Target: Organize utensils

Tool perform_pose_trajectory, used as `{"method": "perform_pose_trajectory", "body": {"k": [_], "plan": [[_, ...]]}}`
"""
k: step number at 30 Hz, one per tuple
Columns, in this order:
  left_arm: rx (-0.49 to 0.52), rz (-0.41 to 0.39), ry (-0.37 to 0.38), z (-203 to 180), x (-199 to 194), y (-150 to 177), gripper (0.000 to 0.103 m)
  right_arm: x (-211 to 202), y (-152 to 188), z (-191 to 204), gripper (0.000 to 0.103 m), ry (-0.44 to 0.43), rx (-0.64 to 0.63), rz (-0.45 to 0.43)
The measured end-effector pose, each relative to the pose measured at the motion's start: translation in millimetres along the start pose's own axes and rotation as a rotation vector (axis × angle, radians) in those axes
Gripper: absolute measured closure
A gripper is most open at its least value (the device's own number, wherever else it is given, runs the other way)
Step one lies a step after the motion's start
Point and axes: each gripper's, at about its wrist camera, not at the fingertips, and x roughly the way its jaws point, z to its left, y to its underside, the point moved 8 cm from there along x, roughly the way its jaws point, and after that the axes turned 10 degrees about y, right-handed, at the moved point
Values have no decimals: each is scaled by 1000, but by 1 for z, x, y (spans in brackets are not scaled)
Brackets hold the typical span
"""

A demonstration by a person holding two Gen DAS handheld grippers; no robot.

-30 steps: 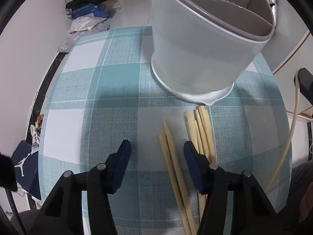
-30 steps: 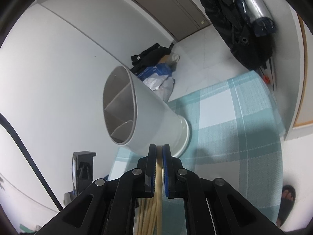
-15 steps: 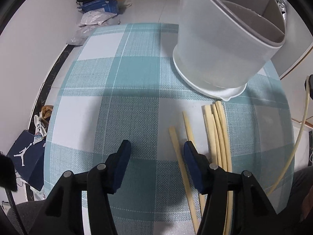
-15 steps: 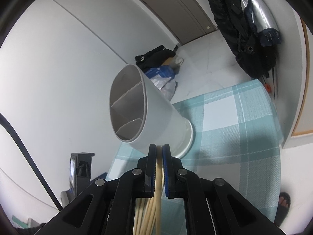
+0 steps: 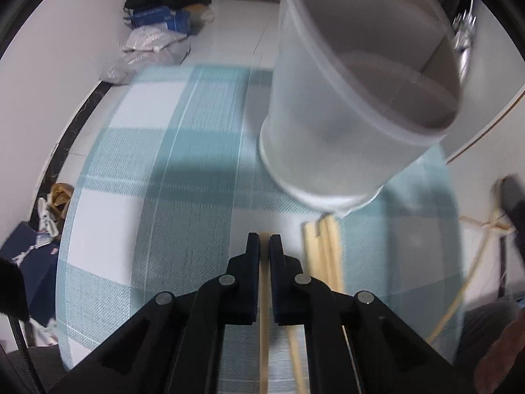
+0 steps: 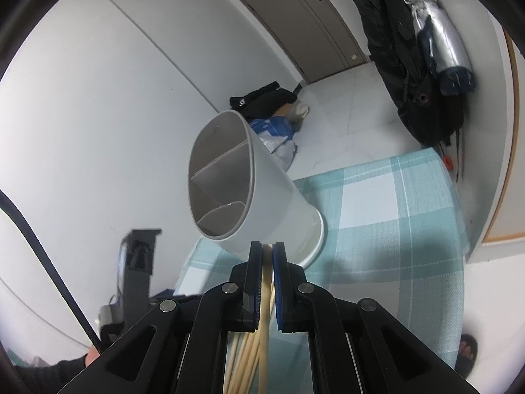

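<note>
Right now my checked tablecloth [image 5: 137,170] carries the divided white utensil holder [image 5: 344,108], standing upright at the far side so its compartments can take things from above. Loose chopsticks [image 5: 323,246] lie just at its base. My left gripper [image 5: 264,246] is clamped tight on a single chopstick [image 5: 263,328], probably to lift it. My right gripper [image 6: 267,256] pinches another chopstick [image 6: 266,282], aimed toward the holder.

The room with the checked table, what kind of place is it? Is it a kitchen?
Probably someone's home, not clearly a kitchen. A table with a teal checked cloth stands near a door, coats hang on the wall, and bags and clothes are heaped on the tiled floor.
</note>
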Motion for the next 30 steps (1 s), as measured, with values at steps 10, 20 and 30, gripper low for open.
{"method": "perform_pose_trajectory", "body": {"k": [10, 20, 30], "plan": [[39, -362, 107, -24, -102, -26, 100, -25, -7, 32, 97, 53, -139, -123], [137, -400, 133, -39, -123, -29, 101, -47, -7, 47, 97, 111, -179, -191], [204, -383, 147, -53, -142, -26, 101, -58, -14, 65, 98, 116, -214, -236]]}}
